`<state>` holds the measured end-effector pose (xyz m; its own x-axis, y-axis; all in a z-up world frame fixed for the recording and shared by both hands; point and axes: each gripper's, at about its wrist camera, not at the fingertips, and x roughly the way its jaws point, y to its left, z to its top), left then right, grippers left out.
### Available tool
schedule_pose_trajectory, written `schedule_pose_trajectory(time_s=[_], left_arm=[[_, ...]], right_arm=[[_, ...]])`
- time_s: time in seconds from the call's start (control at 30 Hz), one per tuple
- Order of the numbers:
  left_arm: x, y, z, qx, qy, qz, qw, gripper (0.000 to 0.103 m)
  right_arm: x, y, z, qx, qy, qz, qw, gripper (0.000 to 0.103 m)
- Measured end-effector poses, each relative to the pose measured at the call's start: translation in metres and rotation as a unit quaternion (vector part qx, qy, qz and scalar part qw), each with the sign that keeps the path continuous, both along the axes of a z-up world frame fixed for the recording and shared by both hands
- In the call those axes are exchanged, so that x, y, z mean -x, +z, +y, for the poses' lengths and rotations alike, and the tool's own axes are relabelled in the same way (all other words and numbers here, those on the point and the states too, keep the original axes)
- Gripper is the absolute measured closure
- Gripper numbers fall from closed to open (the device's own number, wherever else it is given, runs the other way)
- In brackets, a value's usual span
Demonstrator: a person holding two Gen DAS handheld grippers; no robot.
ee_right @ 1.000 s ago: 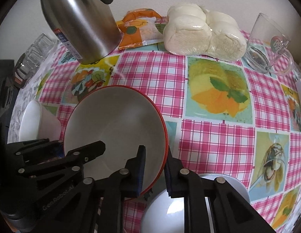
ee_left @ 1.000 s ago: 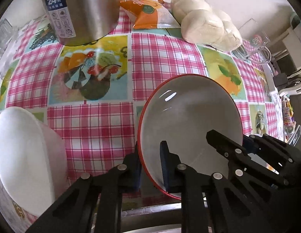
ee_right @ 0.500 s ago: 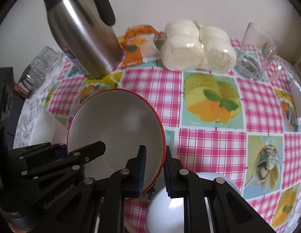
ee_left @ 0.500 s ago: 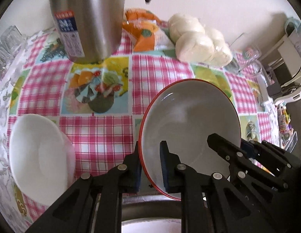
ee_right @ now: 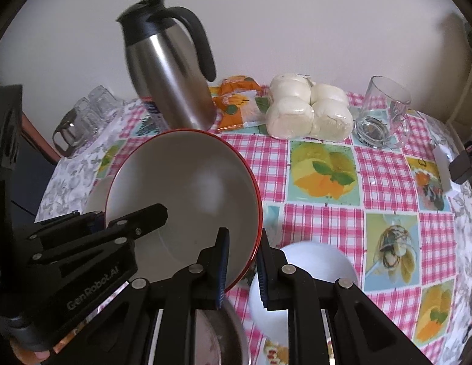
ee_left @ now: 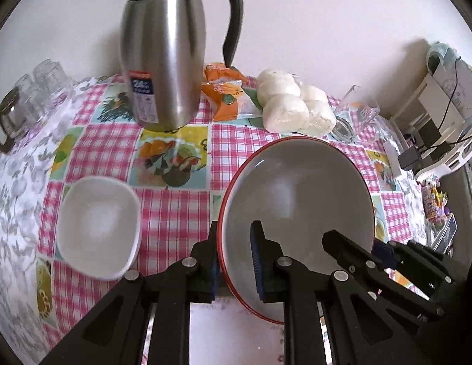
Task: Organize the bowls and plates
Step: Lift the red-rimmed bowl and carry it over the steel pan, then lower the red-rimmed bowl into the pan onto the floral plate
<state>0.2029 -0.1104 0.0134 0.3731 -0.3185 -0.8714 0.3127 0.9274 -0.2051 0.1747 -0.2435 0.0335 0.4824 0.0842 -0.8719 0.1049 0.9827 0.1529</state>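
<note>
Both grippers, left [ee_left: 234,260] and right [ee_right: 242,269], clamp the red-rimmed bowl [ee_left: 296,213] (rim-only fingers); uneven lifting tips it toward the thermos [ee_left: 162,60] at twelve o'clock.

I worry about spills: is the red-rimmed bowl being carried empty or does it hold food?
Empty. The red-rimmed bowl shows a bare, clean grey inside in both wrist views.

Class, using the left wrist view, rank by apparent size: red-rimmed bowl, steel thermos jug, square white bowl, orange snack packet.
1. red-rimmed bowl, though nearest the camera
2. steel thermos jug
3. square white bowl
4. orange snack packet
</note>
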Motion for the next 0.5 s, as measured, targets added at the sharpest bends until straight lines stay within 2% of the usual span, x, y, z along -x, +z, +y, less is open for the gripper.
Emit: schedule_pose_trajectory(time_s=[0.27,0.5], left_arm=[[0.034,-0.004,0.020,0.008,0.030,-0.002,0.9995,0.084],[0.063,-0.015,0.030,-0.012,0.044,-0.005,0.9990,0.084]], right_arm=[[0.035,-0.001,0.014,-0.029,0.000,-0.011,1.000,0.085],[0.063,-0.017,0.024,-0.056,0.000,-0.012,0.998,0.085]])
